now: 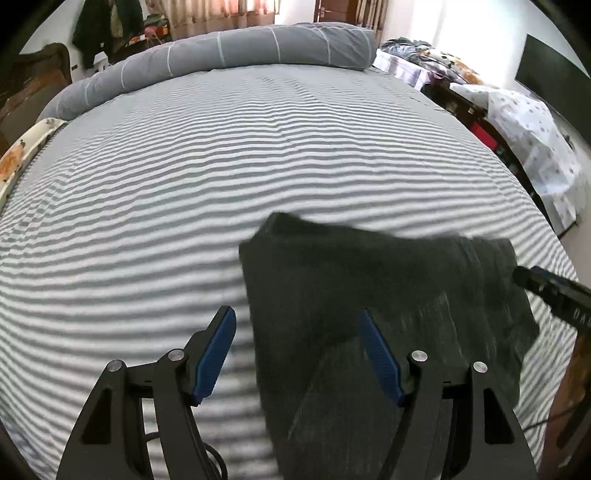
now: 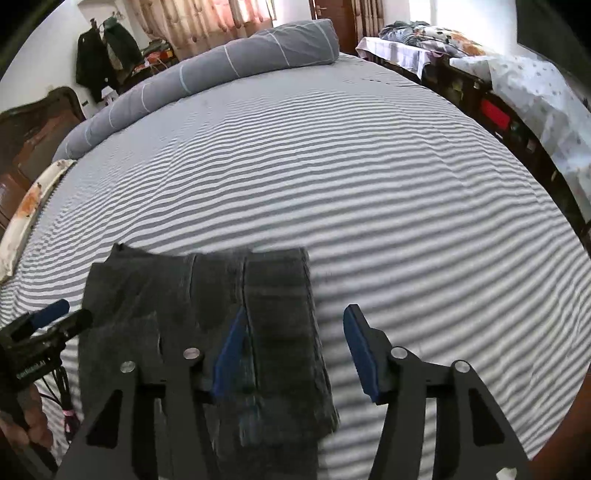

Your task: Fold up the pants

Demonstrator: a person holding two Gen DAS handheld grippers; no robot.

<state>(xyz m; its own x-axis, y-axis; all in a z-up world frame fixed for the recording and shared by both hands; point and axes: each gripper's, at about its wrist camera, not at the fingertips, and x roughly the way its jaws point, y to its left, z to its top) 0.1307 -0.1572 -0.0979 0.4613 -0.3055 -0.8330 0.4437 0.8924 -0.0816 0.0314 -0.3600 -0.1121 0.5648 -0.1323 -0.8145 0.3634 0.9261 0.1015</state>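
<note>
Dark grey pants [image 1: 388, 277] lie folded into a compact block on the striped bed [image 1: 184, 166]. My left gripper [image 1: 295, 312] is open above the block's left edge; its right pad is over the cloth, its left pad over the sheet, and nothing is pinched. In the right wrist view the pants [image 2: 166, 295] lie at lower left. My right gripper [image 2: 295, 309] is open over their right edge, one pad above the cloth, the other above the sheet. Each gripper shows in the other's view: the right gripper [image 1: 524, 278], the left gripper [image 2: 74, 313].
A rolled grey duvet [image 1: 221, 51] lies along the bed's far edge. Dark furniture under a patterned white cloth [image 1: 528, 140] runs along the right side. Jackets [image 1: 107, 26] hang at the back left, near a wooden headboard [image 1: 33, 81]. A hand [image 2: 33, 424] holds the left gripper.
</note>
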